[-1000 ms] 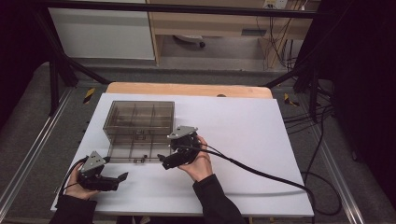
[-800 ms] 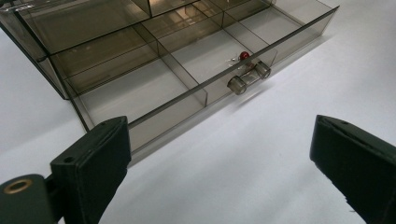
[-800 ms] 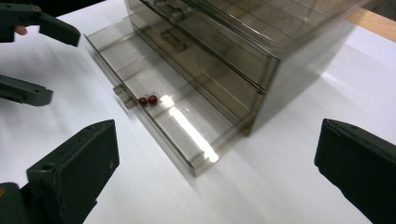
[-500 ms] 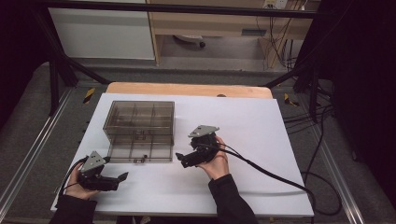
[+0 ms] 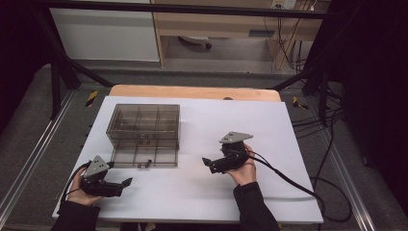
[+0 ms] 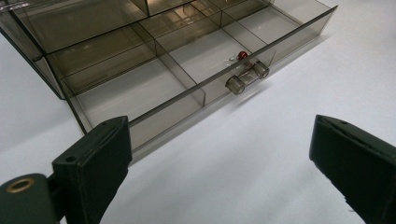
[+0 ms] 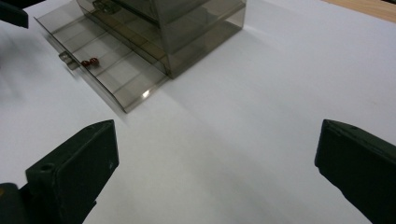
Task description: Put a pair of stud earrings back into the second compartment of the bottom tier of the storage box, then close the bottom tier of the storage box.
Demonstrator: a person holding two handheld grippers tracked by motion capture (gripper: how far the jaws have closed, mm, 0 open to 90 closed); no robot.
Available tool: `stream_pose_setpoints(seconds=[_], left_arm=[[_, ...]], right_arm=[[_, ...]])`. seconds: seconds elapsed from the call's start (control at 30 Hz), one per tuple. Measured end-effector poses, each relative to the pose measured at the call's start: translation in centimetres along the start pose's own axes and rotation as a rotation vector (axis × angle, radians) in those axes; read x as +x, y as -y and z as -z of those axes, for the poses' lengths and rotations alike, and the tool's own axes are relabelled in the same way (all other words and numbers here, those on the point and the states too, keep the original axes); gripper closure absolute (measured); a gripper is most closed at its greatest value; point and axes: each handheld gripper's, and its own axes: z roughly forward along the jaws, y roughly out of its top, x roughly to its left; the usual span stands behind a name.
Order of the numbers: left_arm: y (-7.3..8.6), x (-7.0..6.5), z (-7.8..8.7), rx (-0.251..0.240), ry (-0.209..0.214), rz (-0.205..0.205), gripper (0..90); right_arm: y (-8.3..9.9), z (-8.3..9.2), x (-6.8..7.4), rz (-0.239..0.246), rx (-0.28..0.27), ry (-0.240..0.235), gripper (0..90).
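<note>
Overhead, white table (image 5: 202,202) on grey floor (image 5: 33,120) holds drawer box (image 5: 144,127)

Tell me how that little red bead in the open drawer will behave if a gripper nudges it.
The red bead looks round and glossy, so it would probably roll. The drawer floor looks smooth; its low dividers should likely stop it.

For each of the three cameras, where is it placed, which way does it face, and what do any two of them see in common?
High view: fixed above the table's near side, looking forward and down on the white table; both forearms, the left gripper and the right gripper show.
Left gripper view: rides the left gripper, facing the pulled-out drawer and its handle; its own black jaws stand wide apart.
Right gripper view: rides the right gripper, facing the drawer box across the table; its jaws stand wide apart.
Shared: both gripper views show the open drawer with a small red thing inside.
</note>
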Motion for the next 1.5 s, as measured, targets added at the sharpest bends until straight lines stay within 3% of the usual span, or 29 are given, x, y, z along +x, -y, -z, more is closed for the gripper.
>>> stream_pose_setpoints(seconds=[0.37, 0.77, 1.2, 1.5], left_arm=[[0.0, 0.0, 0.0, 0.004, 0.007, 0.003, 6.6], [0.0, -0.1, -0.1, 0.007, 0.011, 0.002, 6.6], [-0.1, -0.2, -0.2, 0.017, 0.025, 0.000, 11.5], [-0.1, -0.3, -0.6, 0.047, 0.014, 0.004, 25.7]], right_arm=[[3.6, 3.1, -3.5, -0.057, -0.024, 0.029, 0.3], [7.2, 5.7, -5.9, -0.081, -0.041, 0.056, 0.3], [9.2, 7.4, -7.2, -0.117, -0.049, 0.082, 0.3], [9.5, 7.6, -7.3, -0.113, -0.047, 0.081, 0.3]])
